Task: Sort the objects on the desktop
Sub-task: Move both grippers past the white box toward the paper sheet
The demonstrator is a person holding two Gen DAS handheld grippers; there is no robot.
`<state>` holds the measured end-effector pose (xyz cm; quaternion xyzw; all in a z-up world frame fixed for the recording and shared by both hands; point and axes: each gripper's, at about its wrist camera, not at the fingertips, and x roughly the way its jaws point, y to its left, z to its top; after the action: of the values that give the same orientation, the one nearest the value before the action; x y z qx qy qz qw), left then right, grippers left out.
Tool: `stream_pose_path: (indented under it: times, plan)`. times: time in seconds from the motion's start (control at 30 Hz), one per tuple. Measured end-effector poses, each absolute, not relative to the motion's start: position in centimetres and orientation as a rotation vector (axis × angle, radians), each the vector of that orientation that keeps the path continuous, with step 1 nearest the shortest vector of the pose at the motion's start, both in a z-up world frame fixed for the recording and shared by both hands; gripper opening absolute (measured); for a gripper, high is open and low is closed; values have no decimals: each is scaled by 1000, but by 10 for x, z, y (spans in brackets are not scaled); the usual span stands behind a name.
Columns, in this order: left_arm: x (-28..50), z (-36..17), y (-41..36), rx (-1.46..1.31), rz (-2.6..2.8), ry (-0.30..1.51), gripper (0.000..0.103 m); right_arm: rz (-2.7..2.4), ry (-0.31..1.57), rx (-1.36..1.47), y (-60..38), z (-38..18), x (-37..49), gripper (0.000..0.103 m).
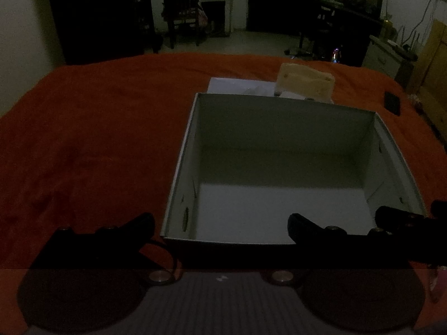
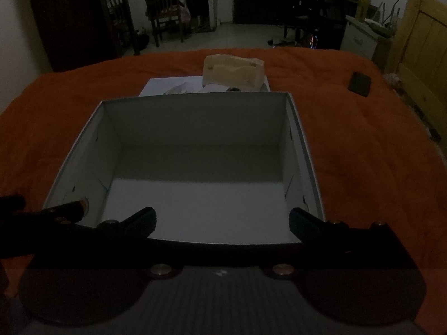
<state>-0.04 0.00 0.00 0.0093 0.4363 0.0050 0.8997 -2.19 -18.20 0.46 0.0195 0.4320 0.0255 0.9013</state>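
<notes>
An open white cardboard box point(image 1: 279, 117) point(image 2: 195, 117) sits on an orange cloth; nothing shows inside it. Behind it lies a white sheet or lid point(image 1: 237, 85) point(image 2: 170, 85) with a cream tissue holder point(image 1: 304, 82) point(image 2: 234, 71) on it. My left gripper point(image 1: 220, 226) is open and empty at the box's near edge, left finger over the cloth. My right gripper point(image 2: 222, 220) is open and empty over the box's near edge. The right gripper's finger shows at the right of the left wrist view point(image 1: 402, 217); the left gripper's finger shows at the left of the right wrist view point(image 2: 64, 212).
The orange cloth point(image 1: 97, 125) point(image 2: 363, 153) covers the whole surface. A black phone-like object point(image 1: 392, 103) point(image 2: 360, 83) lies at the far right. A chair point(image 1: 181, 5) and dark furniture stand beyond the far edge. The room is dim.
</notes>
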Motion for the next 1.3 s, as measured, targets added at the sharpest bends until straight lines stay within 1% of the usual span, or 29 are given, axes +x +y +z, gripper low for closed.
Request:
stream_pose_path:
  times: [0.37, 0.57, 0.63, 0.8, 0.9, 1.03, 1.17, 1.3]
  plan:
    - [-13, -6, -1, 31, -7, 842, 103, 73, 852, 46, -174, 11, -20, 103]
    - [-1, 10, -6, 51, -81, 828, 103, 83, 788, 30, -178, 23, -19, 103]
    - [6, 15, -5, 28, -78, 837, 103, 86, 766, 24, -179, 28, -19, 103]
    - [30, 34, 4, -15, -116, 839, 103, 93, 801, 92, -192, 51, 1, 103]
    - [50, 46, 3, 60, -133, 792, 103, 87, 800, 140, -205, 69, 17, 103]
    - [77, 67, -1, 134, -253, 753, 103, 77, 779, 125, -214, 91, 45, 103]
    - [105, 85, -6, 185, -362, 764, 103, 118, 780, 122, -222, 110, 71, 103]
    - [135, 95, -3, 180, -344, 792, 103, 137, 812, 150, -233, 125, 97, 103]
